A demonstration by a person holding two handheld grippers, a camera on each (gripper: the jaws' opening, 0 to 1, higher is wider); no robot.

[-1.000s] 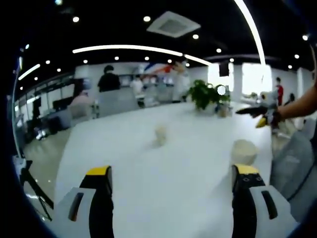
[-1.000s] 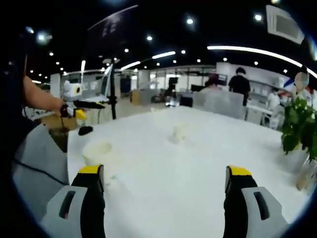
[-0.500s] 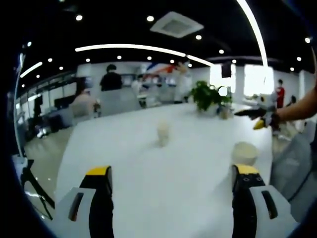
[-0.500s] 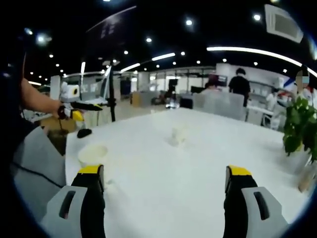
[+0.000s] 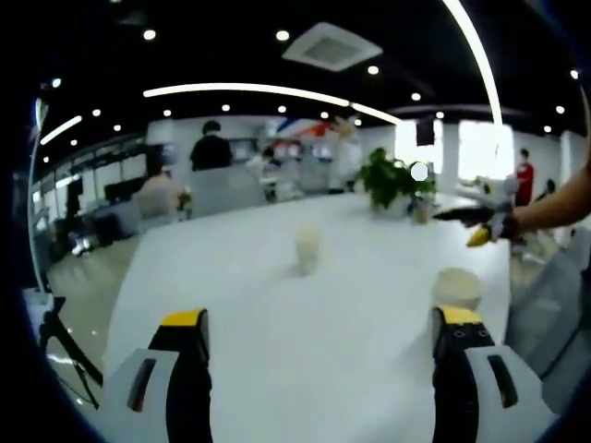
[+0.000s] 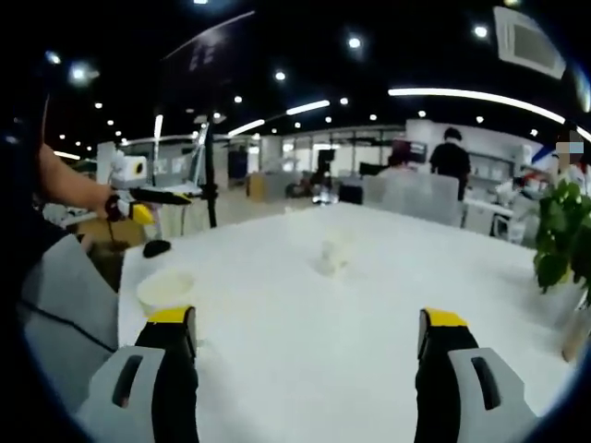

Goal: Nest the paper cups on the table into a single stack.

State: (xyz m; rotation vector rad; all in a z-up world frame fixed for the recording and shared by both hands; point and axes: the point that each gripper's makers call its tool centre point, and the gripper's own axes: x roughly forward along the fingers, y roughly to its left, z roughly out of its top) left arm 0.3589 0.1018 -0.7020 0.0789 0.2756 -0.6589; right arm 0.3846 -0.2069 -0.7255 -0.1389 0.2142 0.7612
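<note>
Both my grippers, left [image 5: 319, 346] and right [image 6: 305, 346], hold jaws spread and empty above the surface [image 5: 305, 341]; near cup [image 5: 457, 288] stands upright at my left gripper's right jaw, far cup [image 5: 307, 250] mid-frame.

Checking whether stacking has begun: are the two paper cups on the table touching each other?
Apart. The left gripper view shows the far cup and the near cup separated by bare white table.

Two pale paper cups stand upright, well apart: near cup [image 5: 456, 287], far cup [image 5: 306, 251].
</note>
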